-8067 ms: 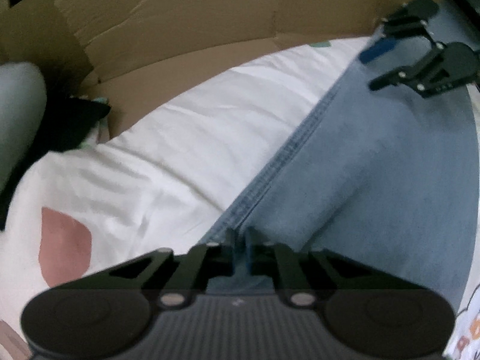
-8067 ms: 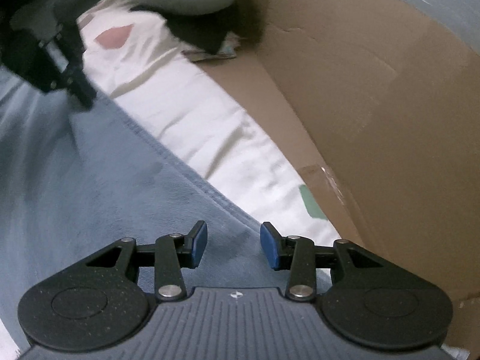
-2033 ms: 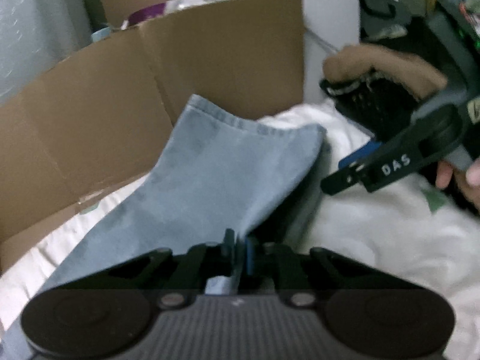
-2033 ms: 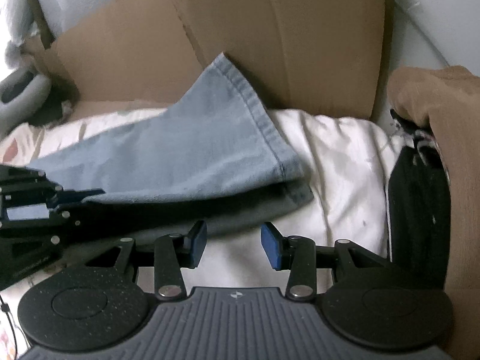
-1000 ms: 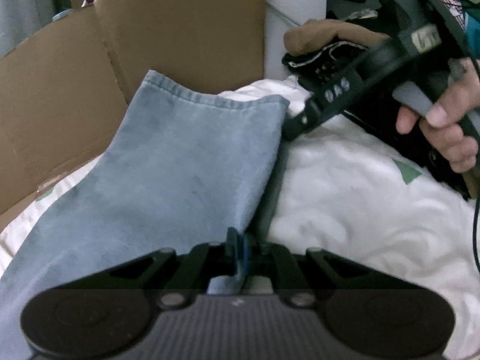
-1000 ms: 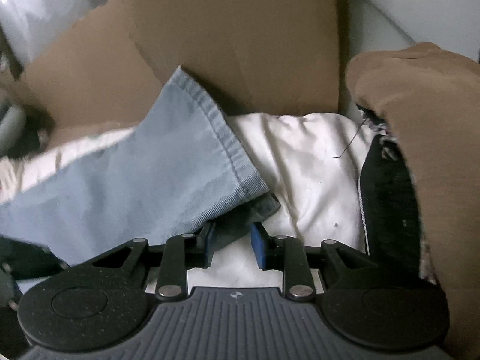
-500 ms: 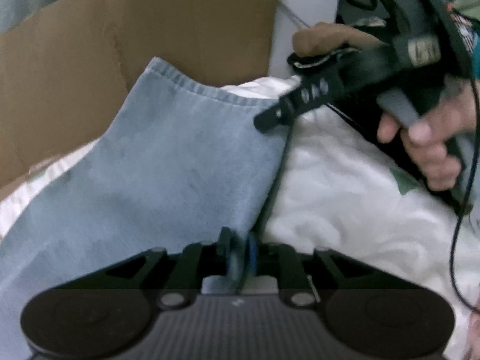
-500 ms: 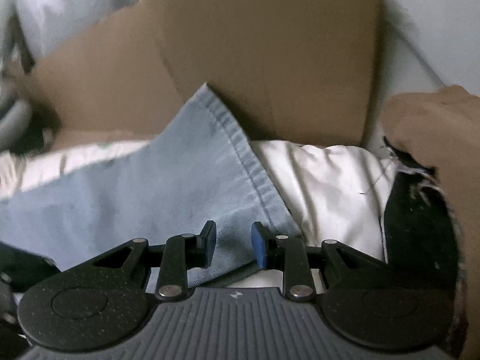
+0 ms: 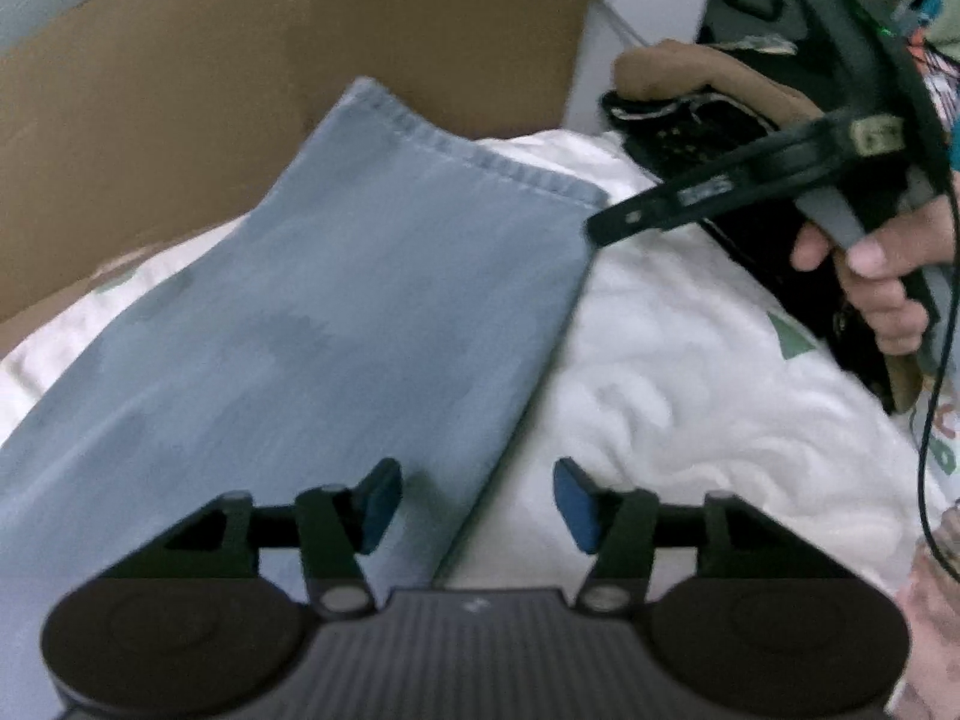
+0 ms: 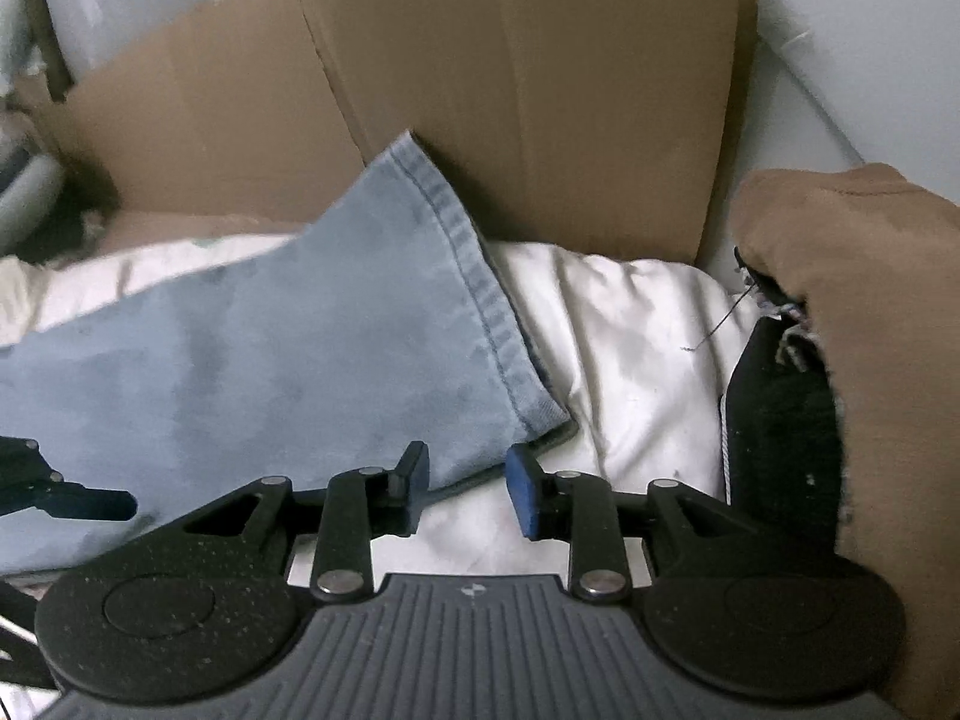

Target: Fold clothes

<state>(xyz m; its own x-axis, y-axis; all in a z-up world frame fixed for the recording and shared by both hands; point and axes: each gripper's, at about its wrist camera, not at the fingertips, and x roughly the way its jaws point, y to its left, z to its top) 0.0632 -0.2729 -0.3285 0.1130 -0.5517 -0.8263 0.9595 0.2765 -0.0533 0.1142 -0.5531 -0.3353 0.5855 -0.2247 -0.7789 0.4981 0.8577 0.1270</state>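
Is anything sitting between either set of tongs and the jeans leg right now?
Nothing visible. The left tongs, jaws opening, straddle the side edge of the jeans leg without gripping it; the right tongs, also opening, sit at its hem corner. Only the white quilt lies below.

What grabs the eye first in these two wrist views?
The light blue jeans leg lies flat on the white bedding, hem toward the cardboard sheet propped behind. The left gripper is opening just above its edge, nothing pinched; a brown garment sits at the right.
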